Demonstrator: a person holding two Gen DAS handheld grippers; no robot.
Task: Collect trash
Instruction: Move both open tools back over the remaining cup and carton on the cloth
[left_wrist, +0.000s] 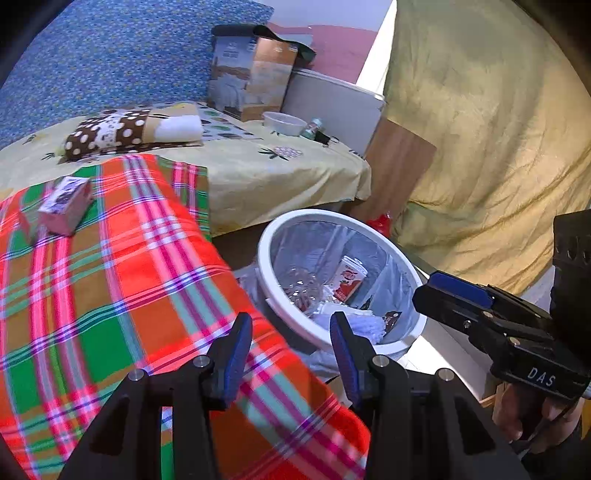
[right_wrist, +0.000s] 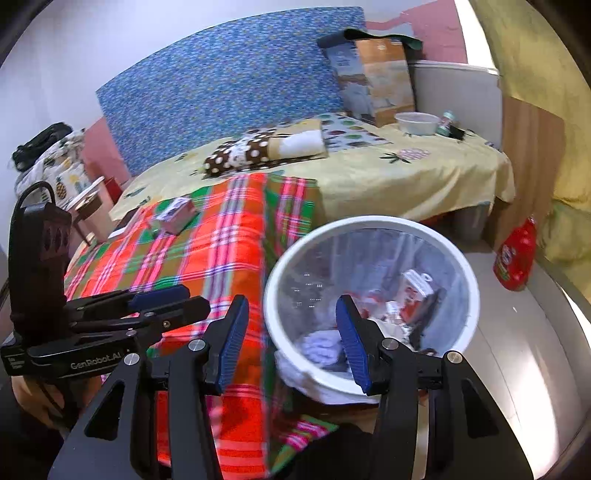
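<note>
A white-rimmed bin (left_wrist: 266, 258) (right_wrist: 369, 220) with a clear liner stands on the floor beside the bed. It holds a red and white carton (left_wrist: 348, 282) (right_wrist: 414, 291), crumpled clear plastic (left_wrist: 300, 288) and white tissue (right_wrist: 322, 345). A small pink box (left_wrist: 65, 206) (right_wrist: 177, 214) lies on the plaid blanket (left_wrist: 122, 280) (right_wrist: 221, 254). My left gripper (left_wrist: 291, 354) (right_wrist: 192, 301) hovers over the blanket's edge next to the bin, open and empty. My right gripper (right_wrist: 293, 343) (left_wrist: 428, 299) hangs over the bin's near rim, also open with nothing between its fingers.
On the yellow bedsheet lie a dotted pillow (right_wrist: 255, 149), a white bowl (right_wrist: 415, 123) (left_wrist: 282, 123), a small jar (right_wrist: 446, 123) and a paper bag (right_wrist: 373, 81). A red bottle (right_wrist: 515, 258) stands on the floor by a wooden panel. Yellow cloth (left_wrist: 480, 129) hangs on the right.
</note>
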